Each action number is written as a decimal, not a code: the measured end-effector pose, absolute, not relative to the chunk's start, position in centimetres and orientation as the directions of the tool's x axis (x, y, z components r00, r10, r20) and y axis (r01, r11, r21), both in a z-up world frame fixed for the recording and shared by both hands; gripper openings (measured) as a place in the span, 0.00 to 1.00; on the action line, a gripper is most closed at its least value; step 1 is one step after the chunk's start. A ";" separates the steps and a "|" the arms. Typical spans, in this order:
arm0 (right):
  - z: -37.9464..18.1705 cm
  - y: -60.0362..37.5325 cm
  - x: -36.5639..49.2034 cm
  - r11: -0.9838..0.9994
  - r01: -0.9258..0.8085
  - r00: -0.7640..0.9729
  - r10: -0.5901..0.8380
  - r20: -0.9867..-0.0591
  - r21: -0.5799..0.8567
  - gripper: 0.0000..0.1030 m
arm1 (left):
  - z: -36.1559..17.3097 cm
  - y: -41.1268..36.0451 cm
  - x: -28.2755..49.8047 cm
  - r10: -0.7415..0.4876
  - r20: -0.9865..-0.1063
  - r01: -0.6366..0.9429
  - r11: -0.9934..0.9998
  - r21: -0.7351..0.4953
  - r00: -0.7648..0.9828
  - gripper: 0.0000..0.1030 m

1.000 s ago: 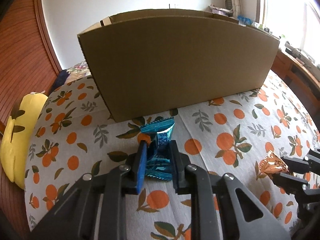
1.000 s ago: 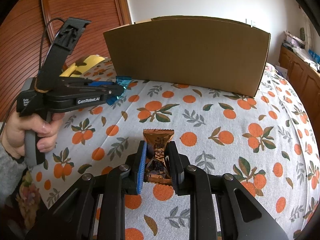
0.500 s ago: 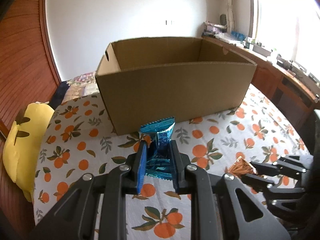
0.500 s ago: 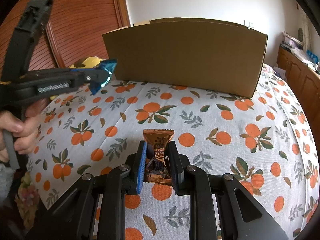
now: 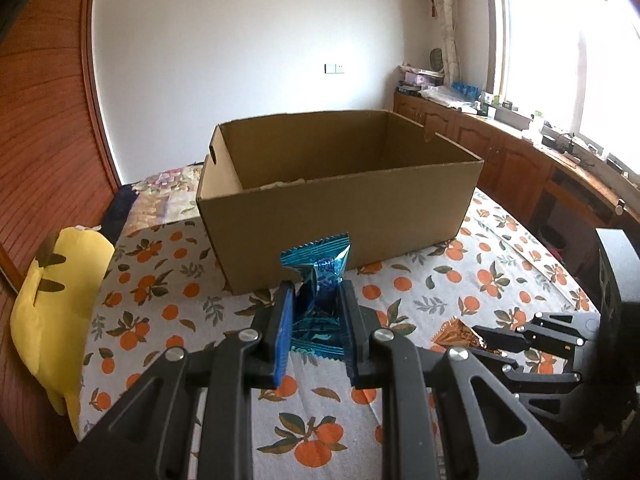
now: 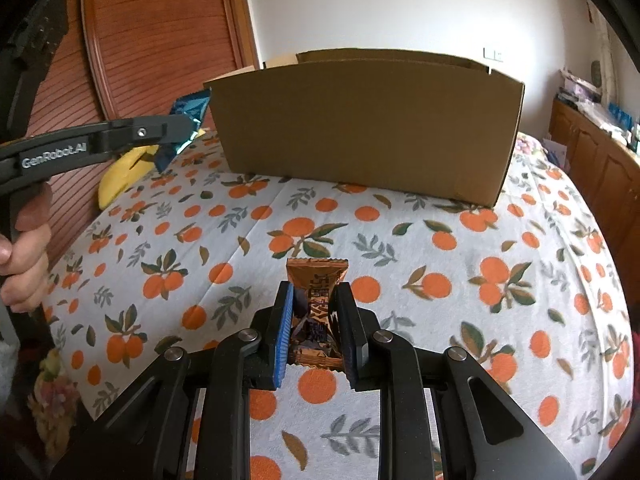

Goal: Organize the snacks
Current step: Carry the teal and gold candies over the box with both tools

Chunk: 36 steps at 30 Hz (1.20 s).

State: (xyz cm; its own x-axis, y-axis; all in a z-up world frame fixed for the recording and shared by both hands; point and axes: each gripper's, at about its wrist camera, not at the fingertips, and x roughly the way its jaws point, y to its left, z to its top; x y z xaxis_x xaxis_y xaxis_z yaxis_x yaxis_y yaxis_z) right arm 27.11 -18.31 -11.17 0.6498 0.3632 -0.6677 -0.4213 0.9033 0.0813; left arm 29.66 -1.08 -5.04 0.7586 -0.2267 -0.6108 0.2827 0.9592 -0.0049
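My left gripper (image 5: 316, 304) is shut on a blue foil snack packet (image 5: 318, 280) and holds it high above the table, in front of the open cardboard box (image 5: 340, 208); the packet also shows in the right wrist view (image 6: 186, 118). My right gripper (image 6: 314, 312) is shut on a brown snack packet (image 6: 316, 292), low over the orange-print tablecloth (image 6: 440, 248), well short of the box (image 6: 360, 128). The brown packet also shows in the left wrist view (image 5: 456, 332). The box interior looks empty where visible.
A yellow plush toy (image 5: 52, 300) lies off the table's left edge. Wooden cabinets (image 5: 520, 160) with clutter run along the right under a window. A wooden panelled wall (image 6: 160, 40) stands on the left.
My left gripper has risen with the blue packet, so the box's open top came into view. My right gripper has stayed in place with the brown packet.
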 end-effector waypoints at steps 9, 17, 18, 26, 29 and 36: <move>-5.2 -19.4 29.5 0.900 -0.431 0.700 0.373 -0.609 0.055 0.19 | -2.4 -1.4 31.8 -0.239 -0.568 0.294 0.956 0.005 0.788 0.19; -0.2 -19.8 34.2 0.901 -0.433 0.746 0.361 -0.560 0.005 0.19 | -0.5 -1.8 35.3 -0.250 -0.525 0.305 0.952 0.019 0.814 0.19; 0.2 -19.8 34.9 0.901 -0.434 0.749 0.363 -0.554 0.005 0.19 | -0.5 -1.9 35.8 -0.252 -0.521 0.306 0.952 0.019 0.815 0.19; 0.8 -18.8 39.6 0.901 -0.433 0.769 0.349 -0.536 -0.035 0.19 | -0.9 -2.3 41.2 -0.253 -0.506 0.317 0.948 0.042 0.825 0.19; 0.5 -18.6 40.9 0.902 -0.431 0.767 0.341 -0.543 -0.043 0.19 | -1.3 -2.4 42.8 -0.257 -0.505 0.319 0.947 0.038 0.824 0.19; -0.3 -17.8 43.4 0.902 -0.428 0.767 0.332 -0.548 -0.053 0.19 | -2.8 -2.4 45.1 -0.260 -0.525 0.313 0.950 0.013 0.811 0.19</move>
State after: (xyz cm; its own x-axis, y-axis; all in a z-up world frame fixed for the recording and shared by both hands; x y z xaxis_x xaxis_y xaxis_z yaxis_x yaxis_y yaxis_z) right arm 43.40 -17.75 -0.30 0.7673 0.3323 -0.5485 -0.4283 0.9021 -0.0528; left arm 45.05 -2.40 -2.85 0.8107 -0.2595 -0.5248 0.3126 0.9498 0.0133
